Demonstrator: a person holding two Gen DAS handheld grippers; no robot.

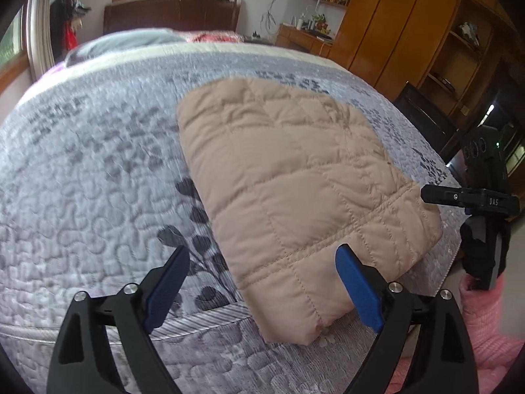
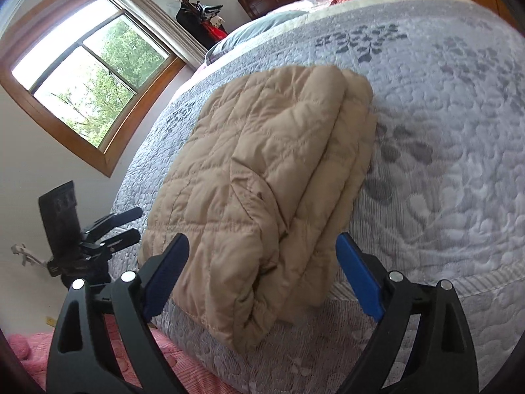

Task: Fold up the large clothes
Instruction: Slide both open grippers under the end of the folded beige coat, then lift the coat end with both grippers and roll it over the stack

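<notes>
- Jacket [image 1: 295, 197] folded, lies near bed [image 1: 98, 164] edge.
- L gripper [image 1: 262, 290] & R gripper [image 2: 262, 274]: jaws wide, holding nothing (pads clear of jacket).
- Risk: puffy layers spring apart w/o pressing; a nudge slides jacket off bed.

text: "DAS" | on: right tongs [image 1: 472, 197] black body | legibility: small, possibly partial
</notes>
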